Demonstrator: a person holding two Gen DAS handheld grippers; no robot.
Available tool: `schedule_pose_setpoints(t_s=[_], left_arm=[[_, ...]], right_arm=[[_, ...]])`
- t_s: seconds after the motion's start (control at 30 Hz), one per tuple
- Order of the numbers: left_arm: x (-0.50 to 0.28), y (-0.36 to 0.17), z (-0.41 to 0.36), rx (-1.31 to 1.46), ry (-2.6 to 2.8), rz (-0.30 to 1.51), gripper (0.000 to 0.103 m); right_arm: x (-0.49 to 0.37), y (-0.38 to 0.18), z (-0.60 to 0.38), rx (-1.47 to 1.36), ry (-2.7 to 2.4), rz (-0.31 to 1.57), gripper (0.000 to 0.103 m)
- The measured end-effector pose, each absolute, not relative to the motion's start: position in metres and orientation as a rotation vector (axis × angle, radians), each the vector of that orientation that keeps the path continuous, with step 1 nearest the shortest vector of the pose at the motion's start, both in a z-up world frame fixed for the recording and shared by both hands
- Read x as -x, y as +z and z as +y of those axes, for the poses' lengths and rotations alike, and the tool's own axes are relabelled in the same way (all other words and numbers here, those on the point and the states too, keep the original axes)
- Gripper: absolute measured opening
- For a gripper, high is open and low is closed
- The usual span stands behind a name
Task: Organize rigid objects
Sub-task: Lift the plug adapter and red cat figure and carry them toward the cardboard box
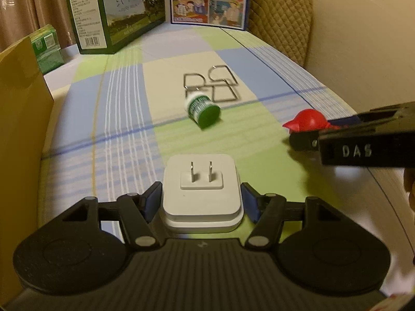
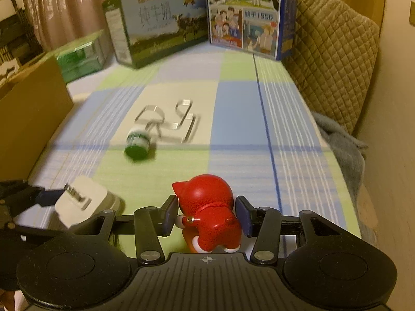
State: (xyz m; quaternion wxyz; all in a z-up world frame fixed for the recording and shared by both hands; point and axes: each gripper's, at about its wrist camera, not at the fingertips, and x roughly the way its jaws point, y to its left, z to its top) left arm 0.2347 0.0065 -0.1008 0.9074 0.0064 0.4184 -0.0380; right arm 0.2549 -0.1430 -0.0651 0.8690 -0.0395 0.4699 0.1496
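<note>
The left gripper (image 1: pixel 201 202) clamps a white plug adapter (image 1: pixel 201 189), the right gripper (image 2: pixel 207 213) a red figurine (image 2: pixel 207 207), near a toppled green bottle (image 1: pixel 203 110).

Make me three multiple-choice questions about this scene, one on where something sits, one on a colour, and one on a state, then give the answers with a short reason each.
1. Where does the wire rack lie?
A. just beyond the green bottle
B. on the cardboard box
C. between the left tool's pads

2. What colour is the figurine in the right tool?
A. blue
B. red
C. yellow

3. How is the green bottle resting?
A. upright
B. on its side
C. held in a tool

Answers:
1 A, the rack lies on the checked cloth right behind the bottle.
2 B, its body is red in both views.
3 B, its round green end faces the camera, and the left tool holds the white plug adapter instead.
</note>
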Motion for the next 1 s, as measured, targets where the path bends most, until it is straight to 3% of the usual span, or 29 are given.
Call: schedule_pose_setpoints(t_s=[0.27, 0.63, 1.0], left_arm=[[-0.189, -0.098, 0.000, -0.002, -0.088, 0.883, 0.060], [-0.192, -0.098, 0.006, 0.024, -0.070, 0.882, 0.060], [-0.192, -0.095, 0.007, 0.044, -0.072, 0.862, 0.060]], right_arm=[[-0.213, -0.064, -0.143, 0.090, 0.352, 1.035, 0.045], [-0.217, -0.071, -0.132, 0.143, 0.361, 1.034, 0.050], [-0.218, -0.064, -0.139, 0.085, 0.316, 1.030, 0.043]])
